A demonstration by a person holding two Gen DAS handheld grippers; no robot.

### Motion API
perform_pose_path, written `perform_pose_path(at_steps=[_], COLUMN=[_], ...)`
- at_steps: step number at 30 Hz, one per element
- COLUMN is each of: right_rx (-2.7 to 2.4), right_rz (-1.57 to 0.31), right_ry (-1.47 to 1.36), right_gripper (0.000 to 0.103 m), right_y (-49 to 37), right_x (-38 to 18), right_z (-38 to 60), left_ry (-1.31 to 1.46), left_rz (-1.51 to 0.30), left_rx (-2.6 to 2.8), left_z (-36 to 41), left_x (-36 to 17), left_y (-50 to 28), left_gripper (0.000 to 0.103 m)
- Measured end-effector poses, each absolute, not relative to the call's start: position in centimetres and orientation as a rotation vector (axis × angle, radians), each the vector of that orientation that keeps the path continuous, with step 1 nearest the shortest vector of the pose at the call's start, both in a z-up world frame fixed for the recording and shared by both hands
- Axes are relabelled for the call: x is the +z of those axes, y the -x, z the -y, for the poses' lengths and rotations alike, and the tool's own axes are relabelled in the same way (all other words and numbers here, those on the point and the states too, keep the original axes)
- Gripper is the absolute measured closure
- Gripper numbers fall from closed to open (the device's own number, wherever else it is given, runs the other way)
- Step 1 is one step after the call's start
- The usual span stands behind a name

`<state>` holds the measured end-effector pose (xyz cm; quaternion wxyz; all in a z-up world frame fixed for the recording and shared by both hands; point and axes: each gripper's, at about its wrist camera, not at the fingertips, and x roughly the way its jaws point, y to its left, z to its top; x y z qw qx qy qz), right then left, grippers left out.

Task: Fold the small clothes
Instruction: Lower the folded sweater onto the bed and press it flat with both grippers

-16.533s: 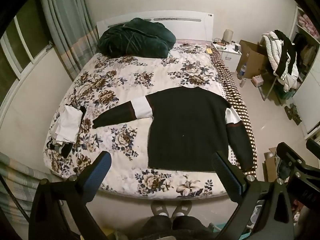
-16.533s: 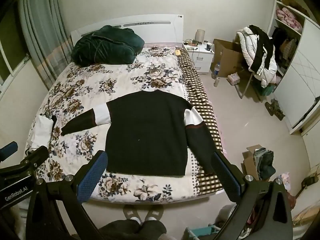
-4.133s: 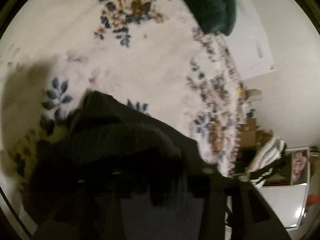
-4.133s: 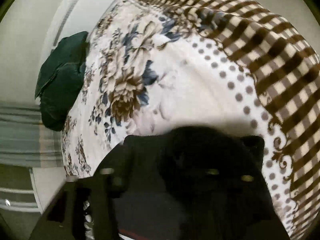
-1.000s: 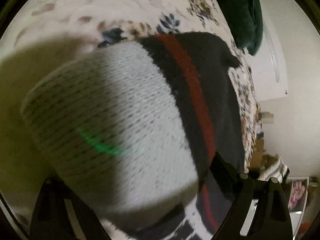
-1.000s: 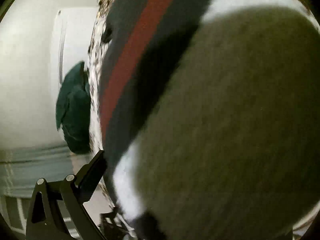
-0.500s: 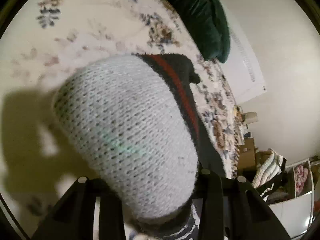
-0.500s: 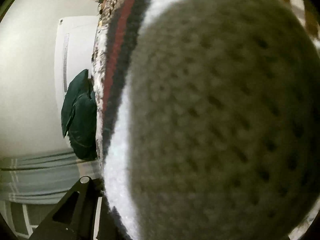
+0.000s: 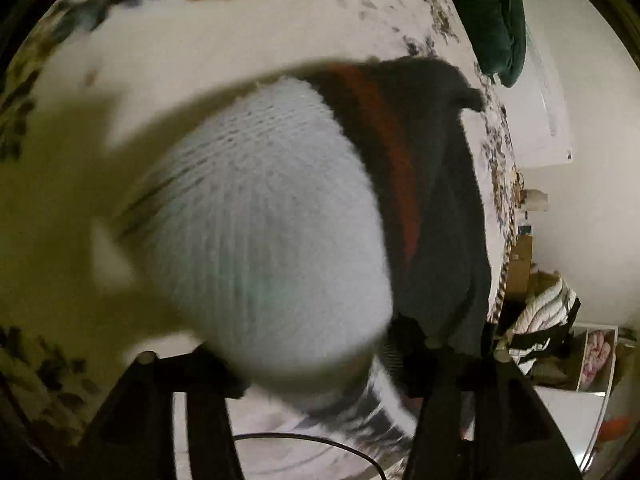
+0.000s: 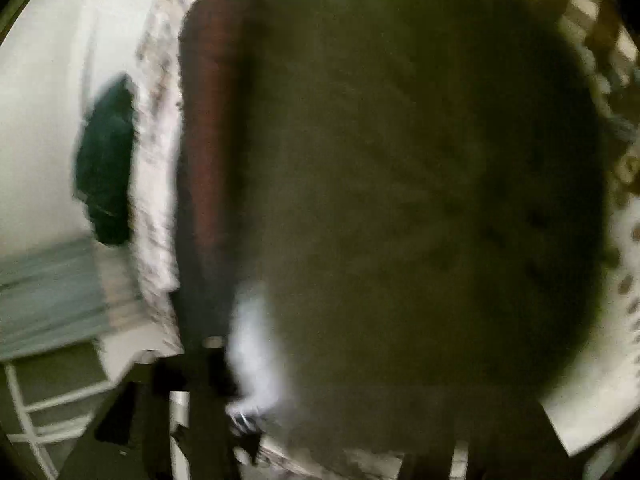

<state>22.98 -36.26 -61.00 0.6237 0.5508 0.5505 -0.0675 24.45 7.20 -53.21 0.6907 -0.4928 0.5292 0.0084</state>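
Note:
The black knit sweater has sleeves with a white band and a red stripe. In the left wrist view my left gripper (image 9: 312, 364) is shut on the sweater's left sleeve (image 9: 272, 232); the white band bulges over the fingers, and the red stripe (image 9: 384, 160) and black cuff trail beyond it above the floral bedspread (image 9: 168, 40). In the right wrist view my right gripper (image 10: 320, 420) is shut on the sweater's right sleeve (image 10: 420, 200), which fills the blurred view; its red stripe (image 10: 208, 120) shows on the left. Both grippers' fingertips are hidden by fabric.
A dark green quilt bundle (image 9: 492, 12) lies at the head of the bed by the white headboard (image 9: 548, 80); it also shows in the right wrist view (image 10: 106, 168). A chair piled with clothes (image 9: 540, 316) stands beside the bed. Checked sheet edge (image 10: 592, 28) at right.
Both grippers have closed on the sleeves' white bands and are moving with them; the left sleeve is lifted off the bedspread and both views are now motion-blurred.

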Motion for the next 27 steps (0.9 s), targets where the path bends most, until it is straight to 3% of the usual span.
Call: perform_pose_path(at_steps=[2,6,13,17,22,27], right_rx=[-0.165,-0.25,-0.236,-0.166,-0.378,-0.396], right_rz=[-1.273,-1.297,-1.201,-1.207,-1.302,-1.279], right_ry=[-1.272,-1.107,-0.797,-0.784,-0.747,-0.786], right_gripper=[0.033,0.032,0.032,0.032,0.034,0.034], right_y=[-21.3,-20.8,-25.4,-31.1,-33.3,-33.8], right_x=[-60.3,-55.7,-48.4,-50.2,-55.5,-55.1], right_z=[36.9,39.7,48.4,49.0,51.5,51.5], left_ry=[1.012,0.843,0.588,0.475,0.284,0.32], left_rz=[-1.207,-1.266,-1.111,-1.099,-1.272,-1.223], left_rx=[-0.014,-0.069,-0.16,-0.16,-0.1,-0.114], left_z=[-7.4,-7.8,-6.4,-4.7,-4.5,-5.2], left_x=[-51.8,-48.1,-41.8,-43.3,-49.9,-48.4], left_y=[-23.5,-21.9,-30.8,-38.2,-44.5,-45.3], left_gripper=[0.049,0.049,0.042,0.042,0.042,0.042])
